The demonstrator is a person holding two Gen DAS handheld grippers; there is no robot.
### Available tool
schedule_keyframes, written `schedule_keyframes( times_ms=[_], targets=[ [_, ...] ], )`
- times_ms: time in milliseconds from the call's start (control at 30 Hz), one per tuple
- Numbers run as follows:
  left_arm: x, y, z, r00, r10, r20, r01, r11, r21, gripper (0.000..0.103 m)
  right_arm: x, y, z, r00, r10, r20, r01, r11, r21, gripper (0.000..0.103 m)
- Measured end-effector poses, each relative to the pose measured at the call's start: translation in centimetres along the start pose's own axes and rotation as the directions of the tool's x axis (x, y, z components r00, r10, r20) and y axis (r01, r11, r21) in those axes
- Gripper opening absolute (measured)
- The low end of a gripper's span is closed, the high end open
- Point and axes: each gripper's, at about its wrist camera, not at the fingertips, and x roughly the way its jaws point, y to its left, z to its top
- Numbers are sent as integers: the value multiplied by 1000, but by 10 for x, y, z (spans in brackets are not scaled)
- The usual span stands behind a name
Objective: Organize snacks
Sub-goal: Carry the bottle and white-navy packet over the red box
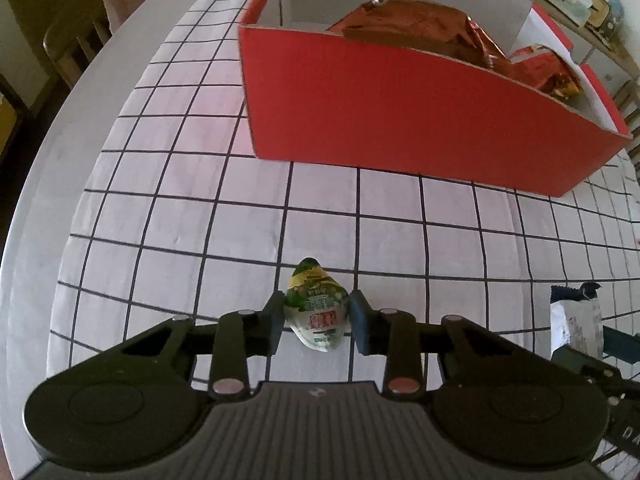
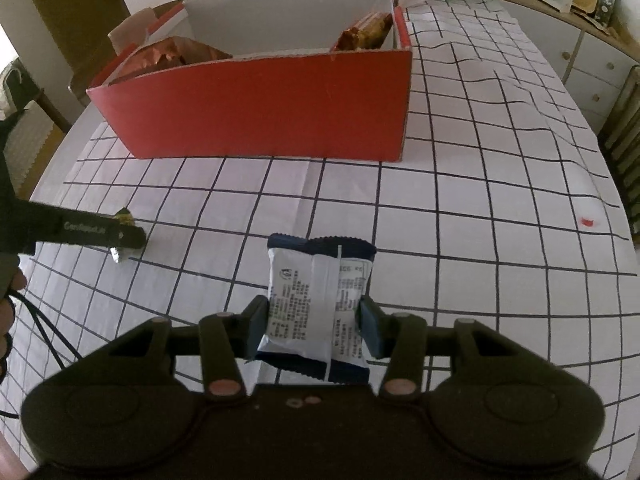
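left wrist: left gripper (image 1: 317, 317) closed snug on small green-white snack packet (image 1: 318, 311), fingers (image 1: 275, 322) pressing both sides, packet's long axis running fwd along the fingers, low over checked surface (image 1: 160, 208). red box (image 1: 400, 128) dead ahead, copper foil bags (image 1: 416, 32) already inside; near wall between packet & opening.

right wrist: right gripper (image 2: 315, 321) partly closed on blue-white snack pack (image 2: 320, 300), pinched across its width, long axis pointing fwd at same red box (image 2: 260, 108). both loads near box; judged next: lift over near wall, drop in.
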Motion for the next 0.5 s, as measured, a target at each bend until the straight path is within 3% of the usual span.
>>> schedule_keyframes(
  times_ms=[233, 500],
  targets=[
    [-16, 15, 1, 999, -39, 28, 40, 999, -29, 33, -15, 1, -3, 1000, 8, 22, -8, 1000, 2, 47],
    [-63, 17, 2, 989, -91, 119, 93, 996, -11, 33, -47, 3, 3, 996, 11, 84, -10, 1000, -6, 47]
  ],
)
